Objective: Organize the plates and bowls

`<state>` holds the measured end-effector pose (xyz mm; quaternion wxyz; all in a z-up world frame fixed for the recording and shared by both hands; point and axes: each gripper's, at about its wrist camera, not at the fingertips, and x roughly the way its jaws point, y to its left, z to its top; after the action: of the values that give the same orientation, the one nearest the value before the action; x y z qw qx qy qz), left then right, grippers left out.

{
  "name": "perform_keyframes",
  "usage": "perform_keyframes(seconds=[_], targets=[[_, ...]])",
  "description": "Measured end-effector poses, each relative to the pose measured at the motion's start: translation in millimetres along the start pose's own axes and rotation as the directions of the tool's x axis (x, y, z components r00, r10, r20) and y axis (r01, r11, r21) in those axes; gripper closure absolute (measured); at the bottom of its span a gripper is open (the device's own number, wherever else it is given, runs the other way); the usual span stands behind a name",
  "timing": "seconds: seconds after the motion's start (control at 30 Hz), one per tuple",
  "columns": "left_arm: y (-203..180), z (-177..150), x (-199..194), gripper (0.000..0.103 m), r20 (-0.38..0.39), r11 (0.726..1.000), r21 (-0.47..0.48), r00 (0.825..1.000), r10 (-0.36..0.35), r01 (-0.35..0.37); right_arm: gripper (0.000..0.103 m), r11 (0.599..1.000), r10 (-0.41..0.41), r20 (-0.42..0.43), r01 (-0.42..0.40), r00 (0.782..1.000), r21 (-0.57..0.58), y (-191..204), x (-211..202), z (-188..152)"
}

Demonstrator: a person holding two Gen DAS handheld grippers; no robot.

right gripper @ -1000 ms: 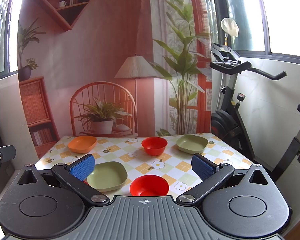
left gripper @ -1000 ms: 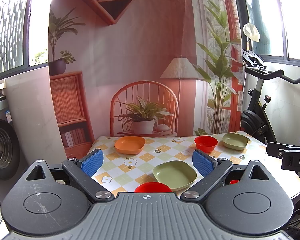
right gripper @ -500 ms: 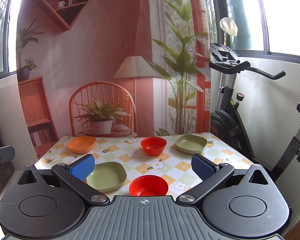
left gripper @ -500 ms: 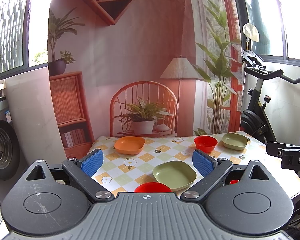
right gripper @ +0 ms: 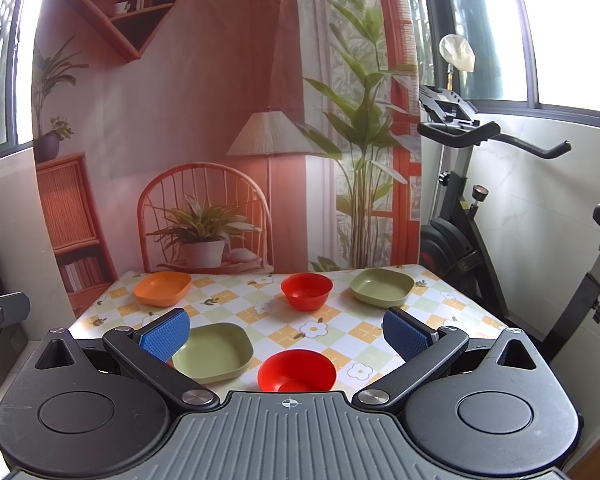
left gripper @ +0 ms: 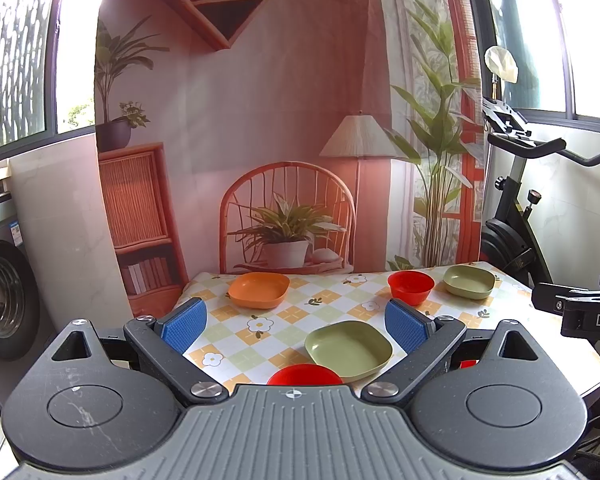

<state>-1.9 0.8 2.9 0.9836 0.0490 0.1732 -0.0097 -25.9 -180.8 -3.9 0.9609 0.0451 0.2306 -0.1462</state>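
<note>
**Plates n bowls: nothing sorted yet**

Left wrist view: left gripper is spread wide w/ nothing in it, hovering over the near table edge. Orange plate is at the far left.

Right wrist view: right gripper is spread too, empty. Near red bowl sits just beside the near green plate; far red bowl and far green plate are at the back. All 5 pieces sit separate, so imo 0 stacking is done and everything's left.

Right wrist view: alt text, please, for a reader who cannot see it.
The open right gripper hovers at the near edge of a checkered table, holding nothing. On it sit two red bowls, near and far, two green plates, near left and far right, and an orange plate far left.
</note>
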Motion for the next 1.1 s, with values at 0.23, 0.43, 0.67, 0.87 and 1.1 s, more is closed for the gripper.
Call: perform_keyframes(seconds=[0.23, 0.43, 0.67, 0.87, 1.1], targets=[[-0.1, -0.3, 0.0, 0.006, 0.000, 1.000, 0.000, 1.000, 0.000, 0.000, 0.000, 1.000, 0.000, -0.001, 0.000, 1.000, 0.000, 0.5, 0.3, -0.1], [0.0, -0.3, 0.2, 0.006, 0.000, 1.000, 0.000, 1.000, 0.000, 0.000, 0.000, 1.000, 0.000, -0.002, 0.000, 1.000, 0.001, 0.2, 0.6, -0.3], [-0.1, -0.4, 0.3, 0.006, 0.000, 1.000, 0.000, 1.000, 0.000, 0.000, 0.000, 1.000, 0.000, -0.002, 0.000, 1.000, 0.001, -0.4, 0.8, -0.6], [-0.1, -0.3, 0.4, 0.006, -0.001, 1.000, 0.000, 1.000, -0.001, 0.001, 0.000, 1.000, 0.001, -0.003, -0.001, 1.000, 0.001, -0.9, 1.8, -0.9], [0.7, -2.6, 2.0, 0.006, -0.010, 1.000, -0.003, 1.000, 0.006, -0.006, 0.000, 1.000, 0.004, -0.004, -0.004, 1.000, 0.002, -1.2, 3.8, 0.2]])
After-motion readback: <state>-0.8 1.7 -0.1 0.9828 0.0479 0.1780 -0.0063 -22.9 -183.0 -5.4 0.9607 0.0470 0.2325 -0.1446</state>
